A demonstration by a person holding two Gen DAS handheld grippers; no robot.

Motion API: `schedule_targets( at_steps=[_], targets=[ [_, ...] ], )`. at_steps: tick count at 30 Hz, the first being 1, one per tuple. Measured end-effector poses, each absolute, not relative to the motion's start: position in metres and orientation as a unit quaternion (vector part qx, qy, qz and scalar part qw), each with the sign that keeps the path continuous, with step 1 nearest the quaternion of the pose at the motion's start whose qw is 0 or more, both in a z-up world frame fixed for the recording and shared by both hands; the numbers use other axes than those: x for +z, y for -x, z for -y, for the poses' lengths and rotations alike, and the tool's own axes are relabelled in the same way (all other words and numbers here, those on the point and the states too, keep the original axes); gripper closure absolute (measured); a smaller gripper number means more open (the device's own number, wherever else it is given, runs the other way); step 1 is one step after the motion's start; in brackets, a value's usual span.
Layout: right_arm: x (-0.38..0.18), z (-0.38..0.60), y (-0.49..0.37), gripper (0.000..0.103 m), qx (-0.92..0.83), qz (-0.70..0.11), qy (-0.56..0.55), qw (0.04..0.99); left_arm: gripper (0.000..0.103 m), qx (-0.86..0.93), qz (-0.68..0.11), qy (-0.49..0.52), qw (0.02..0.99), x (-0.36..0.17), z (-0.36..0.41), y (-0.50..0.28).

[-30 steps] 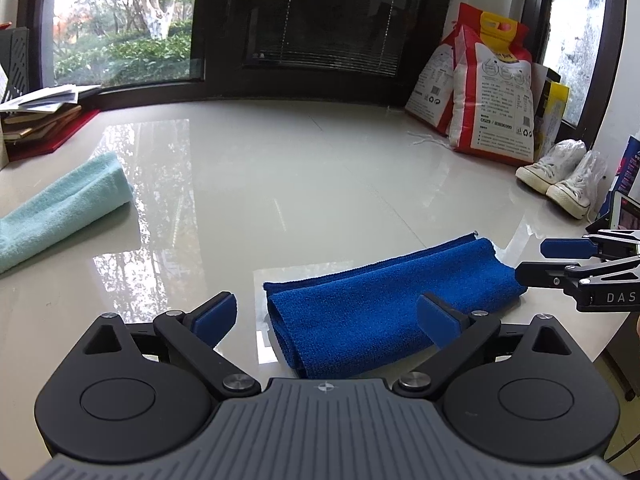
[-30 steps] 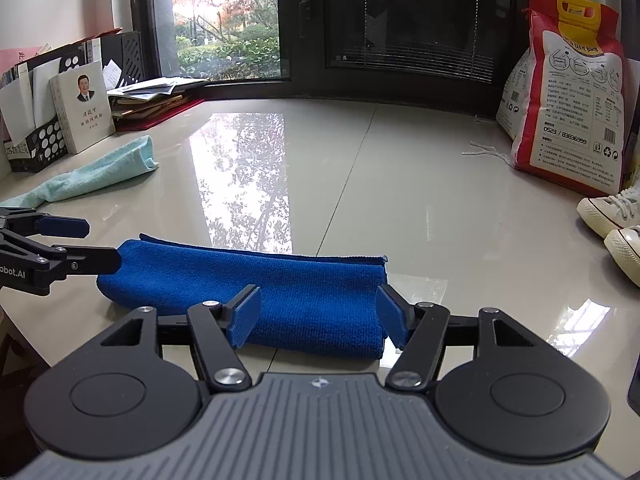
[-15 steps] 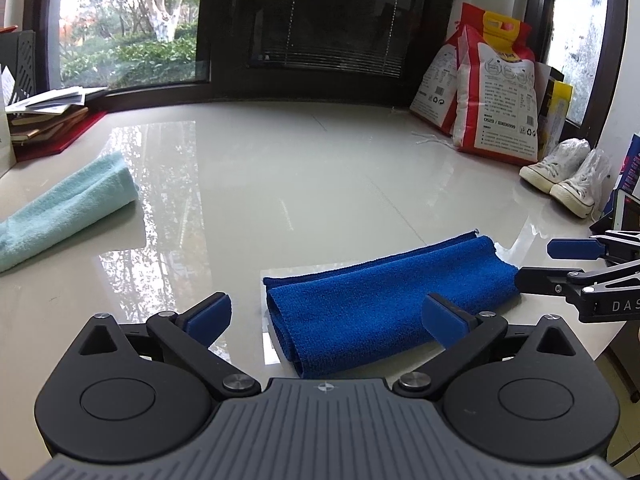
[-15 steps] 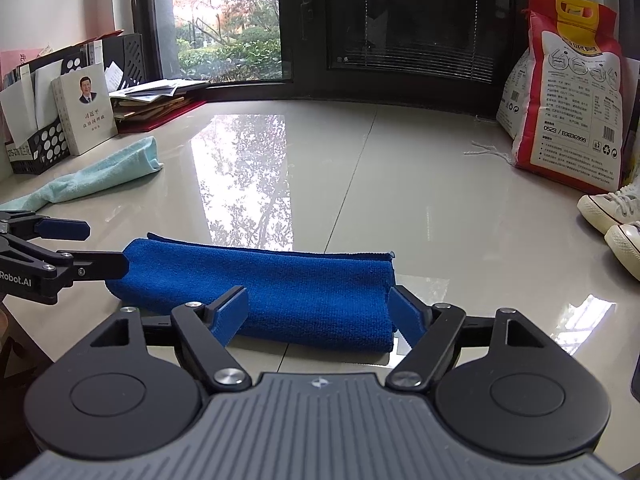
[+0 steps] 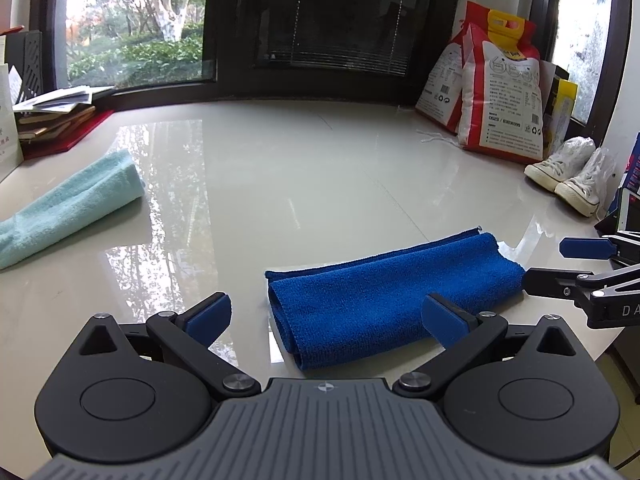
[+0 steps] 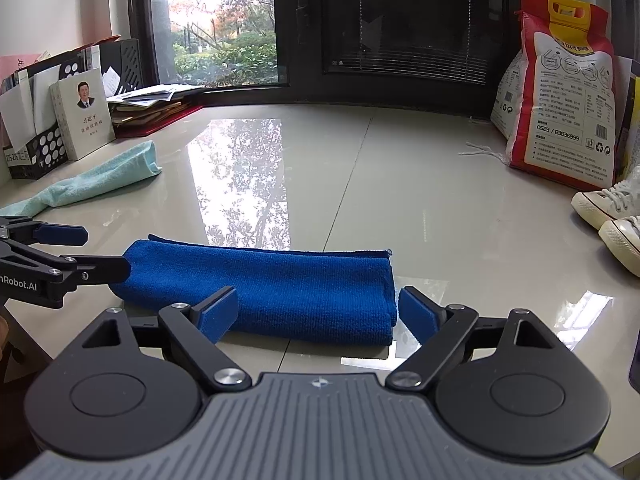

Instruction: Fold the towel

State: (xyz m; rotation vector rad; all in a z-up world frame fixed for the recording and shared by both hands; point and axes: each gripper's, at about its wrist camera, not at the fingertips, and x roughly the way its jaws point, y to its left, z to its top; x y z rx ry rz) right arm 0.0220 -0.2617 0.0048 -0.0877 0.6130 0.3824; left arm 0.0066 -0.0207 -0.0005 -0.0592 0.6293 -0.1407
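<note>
Both the left gripper and right gripper stood spread wide and empty at opposite ends of the folded blue towel lying on the glossy table, a light-green towel farther left

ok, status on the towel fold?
Left gripper open, right gripper open, neither gripping. Blue towel lies folded in a long strip on the table. Nothing in the way.
</note>
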Motion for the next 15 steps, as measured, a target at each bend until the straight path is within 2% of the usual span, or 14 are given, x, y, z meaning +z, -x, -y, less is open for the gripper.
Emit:
schedule_targets(
  at_steps=[8,15],
  targets=[
    [0.0042,0.2582,-0.0189,0.001,0.183,-0.298,0.045,0.936,0.0,-0.064,-0.307,0.031,0.949,0.0009,0.0203,-0.0027],
    [0.0037,0.2552,-0.0163,0.001,0.179,-0.296,0.047,0.937,0.0,-0.063,-0.308,0.033,0.949,0.0007,0.0196,-0.0013]
  ],
)
